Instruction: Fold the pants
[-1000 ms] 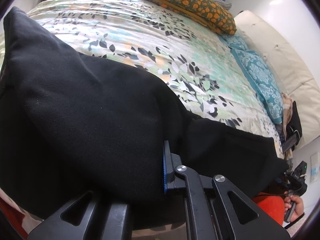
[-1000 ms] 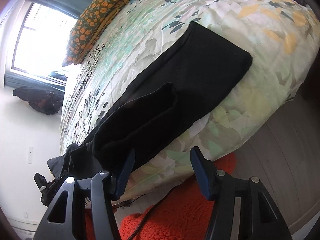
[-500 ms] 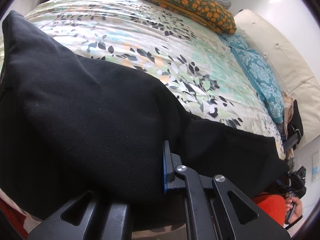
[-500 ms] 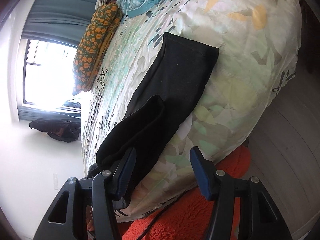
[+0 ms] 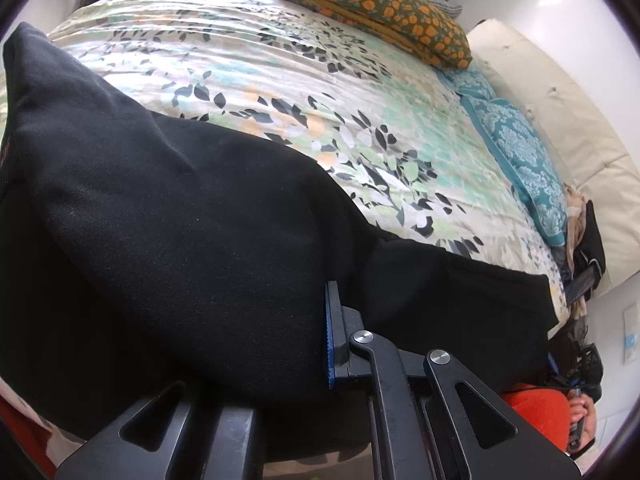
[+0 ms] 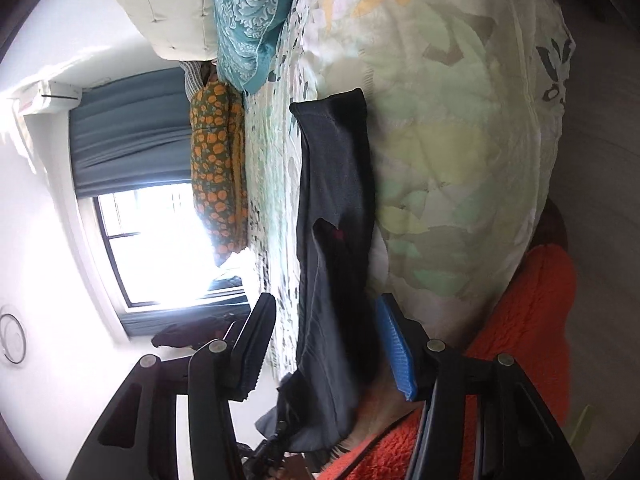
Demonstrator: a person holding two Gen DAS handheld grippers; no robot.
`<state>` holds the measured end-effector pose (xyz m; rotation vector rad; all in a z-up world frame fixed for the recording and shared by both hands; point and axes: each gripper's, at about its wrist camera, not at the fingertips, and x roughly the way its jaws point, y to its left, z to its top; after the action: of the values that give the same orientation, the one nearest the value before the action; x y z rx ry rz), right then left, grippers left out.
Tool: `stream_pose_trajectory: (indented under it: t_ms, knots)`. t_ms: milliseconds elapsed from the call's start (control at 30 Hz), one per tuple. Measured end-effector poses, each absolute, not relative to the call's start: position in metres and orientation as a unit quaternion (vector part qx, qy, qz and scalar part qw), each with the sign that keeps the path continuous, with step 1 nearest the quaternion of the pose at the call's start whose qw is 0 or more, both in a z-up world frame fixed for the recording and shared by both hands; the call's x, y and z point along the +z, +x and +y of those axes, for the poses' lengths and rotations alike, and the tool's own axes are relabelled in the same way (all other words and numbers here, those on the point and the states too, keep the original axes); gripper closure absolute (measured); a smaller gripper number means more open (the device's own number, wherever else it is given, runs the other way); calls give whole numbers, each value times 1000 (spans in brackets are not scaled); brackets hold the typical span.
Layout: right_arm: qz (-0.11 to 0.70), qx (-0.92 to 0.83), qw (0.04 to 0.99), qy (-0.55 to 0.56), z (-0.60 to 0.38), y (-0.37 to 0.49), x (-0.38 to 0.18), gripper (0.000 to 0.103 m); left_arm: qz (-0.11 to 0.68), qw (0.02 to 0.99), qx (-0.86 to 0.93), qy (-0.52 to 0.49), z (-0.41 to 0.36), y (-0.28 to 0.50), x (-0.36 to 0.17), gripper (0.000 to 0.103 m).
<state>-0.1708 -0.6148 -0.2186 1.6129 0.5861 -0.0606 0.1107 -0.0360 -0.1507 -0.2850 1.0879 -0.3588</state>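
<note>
The black pants [image 5: 180, 220] lie along the near edge of a bed with a leaf-patterned cover [image 5: 320, 100]. My left gripper [image 5: 316, 344] is shut on a fold of the pants; only its right blue-padded finger [image 5: 330, 336] shows, the other is under the cloth. In the right wrist view the pants [image 6: 336, 184] run lengthwise down the bed edge. My right gripper [image 6: 324, 344] is open and empty, its fingers on either side of the pants' near end without touching them.
An orange-patterned pillow [image 5: 372, 4] and a teal pillow [image 5: 520, 160] lie at the head of the bed by a cream headboard [image 5: 560, 100]. An orange rug [image 6: 520, 360] covers the floor by the bed. A window [image 6: 160, 248] is beyond.
The right wrist view has rolled strongly, so the bed now stands on end in it. The right gripper stayed open. The left gripper held its grip and barely moved.
</note>
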Motion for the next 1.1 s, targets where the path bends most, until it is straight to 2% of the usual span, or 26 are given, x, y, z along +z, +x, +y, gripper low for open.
stream_pose_trajectory:
  t_ms: [133,267,467,500,533,567,600,867,1100]
  knots:
    - [292,-6,658,694,-608,-151,-220,50,514,831,-171,-131,-37,112,-151,100]
    - [394,-68,727,559,-606,-129,-193,50,514,830,-172,-135,-34,112,-151,100]
    - [477,-22,715,511,-591,-103,-198,51,517,827,-172,-136,-34,113,-154,100]
    - [484,-20,718,499,-589,-101,-196,62,516,828,-173,-136,-34,113,-153,100]
    - [491,-17,720,490,-587,-100,-194,85,516,828,-174,-136,-33,113,-152,100]
    - [500,-20,723,475,-584,-99,-192,95,515,828,-175,-137,-33,113,-151,100]
    - [509,-27,728,458,-581,-97,-189,99,515,828,-175,-138,-33,113,-151,100]
    - [507,-52,770,382,-574,-90,-146,100,514,826,-178,-148,-33,117,-143,100]
    - [446,-56,841,300,-589,-42,-70,100,445,861,-175,-174,-27,108,-86,101]
